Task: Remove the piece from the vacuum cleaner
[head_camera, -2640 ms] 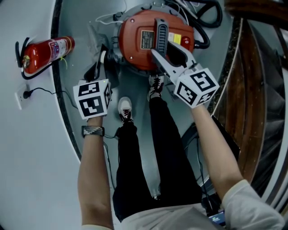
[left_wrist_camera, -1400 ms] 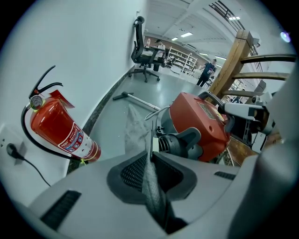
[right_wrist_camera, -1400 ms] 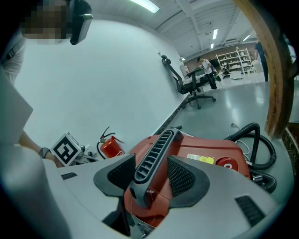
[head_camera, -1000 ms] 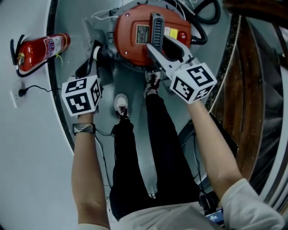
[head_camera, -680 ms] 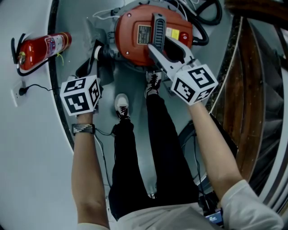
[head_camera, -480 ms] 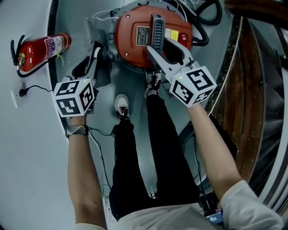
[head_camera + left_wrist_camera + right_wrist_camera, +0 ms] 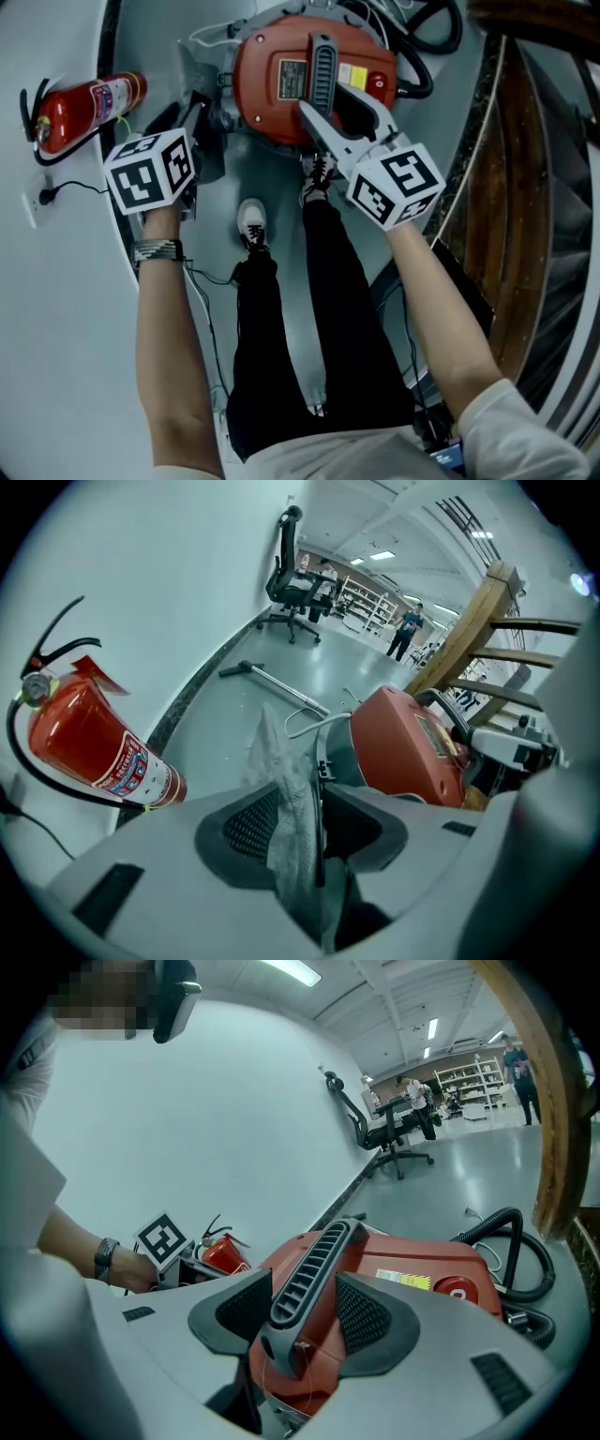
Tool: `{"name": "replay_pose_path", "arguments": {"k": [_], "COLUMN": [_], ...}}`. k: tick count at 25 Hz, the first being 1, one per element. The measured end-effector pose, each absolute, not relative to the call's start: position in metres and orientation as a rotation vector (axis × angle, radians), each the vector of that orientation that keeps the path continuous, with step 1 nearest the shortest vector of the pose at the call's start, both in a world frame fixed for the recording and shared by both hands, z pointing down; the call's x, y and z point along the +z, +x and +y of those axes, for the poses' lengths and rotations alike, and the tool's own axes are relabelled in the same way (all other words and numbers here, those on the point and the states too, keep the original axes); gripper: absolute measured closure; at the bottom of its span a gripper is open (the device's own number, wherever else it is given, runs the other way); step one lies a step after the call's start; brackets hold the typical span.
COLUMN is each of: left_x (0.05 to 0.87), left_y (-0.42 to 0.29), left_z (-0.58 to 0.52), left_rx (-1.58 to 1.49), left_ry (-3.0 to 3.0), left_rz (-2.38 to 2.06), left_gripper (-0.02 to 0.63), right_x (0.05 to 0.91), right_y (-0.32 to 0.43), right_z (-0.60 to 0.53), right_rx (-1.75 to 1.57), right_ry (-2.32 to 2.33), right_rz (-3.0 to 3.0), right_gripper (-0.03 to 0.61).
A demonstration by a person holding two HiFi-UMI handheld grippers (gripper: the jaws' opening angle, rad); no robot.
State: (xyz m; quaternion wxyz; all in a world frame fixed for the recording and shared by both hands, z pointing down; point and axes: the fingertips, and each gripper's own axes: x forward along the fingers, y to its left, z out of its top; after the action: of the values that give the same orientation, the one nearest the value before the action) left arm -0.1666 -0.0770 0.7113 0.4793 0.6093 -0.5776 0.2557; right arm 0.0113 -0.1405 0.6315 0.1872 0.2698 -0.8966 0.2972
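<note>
The red vacuum cleaner [image 7: 277, 94] sits on the floor. The right tool [image 7: 302, 1299] straddles its grey handle [image 7: 323, 1246] with jaws apart: a sliver of red body shows beside the handle, so nothing really pins the machine. If the piece snags, I'd expect the vacuum to skid or tip toward the fire extinguisher [image 7: 89, 747] lying off its left side. The pale grey cloth piece [image 7: 281, 789] stands at that same side of the vacuum, between the jaws of the left tool [image 7: 298, 829]. Those jaws have just been opening and are released, so the piece could simply slump out. Only the left gripper view shows cloth between the pads, since the head view hides it behind the marker cube [image 7: 150, 171]. The handle gap shows only in the right gripper view.
</note>
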Motion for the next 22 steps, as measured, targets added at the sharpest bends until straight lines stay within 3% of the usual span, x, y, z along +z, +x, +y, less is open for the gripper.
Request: {"name": "replay_pose_path", "arguments": {"k": [5, 22], "left_x": [0.711, 0.712], "left_y": [-0.167, -0.179], "left_z": [-0.076, -0.073], "left_rx": [0.572, 0.317], "left_ry": [1.474, 1.288], "left_rz": [-1.422, -1.521], "left_gripper": [0.520, 0.574], "right_x": [0.631, 0.631], "right_y": [0.011, 0.011], "right_z": [-0.140, -0.141], "right_rx": [0.833, 0.824], "right_ry": [0.757, 0.768], "right_rz": [-2.526, -2.531], "right_gripper": [0.370, 0.370]}}
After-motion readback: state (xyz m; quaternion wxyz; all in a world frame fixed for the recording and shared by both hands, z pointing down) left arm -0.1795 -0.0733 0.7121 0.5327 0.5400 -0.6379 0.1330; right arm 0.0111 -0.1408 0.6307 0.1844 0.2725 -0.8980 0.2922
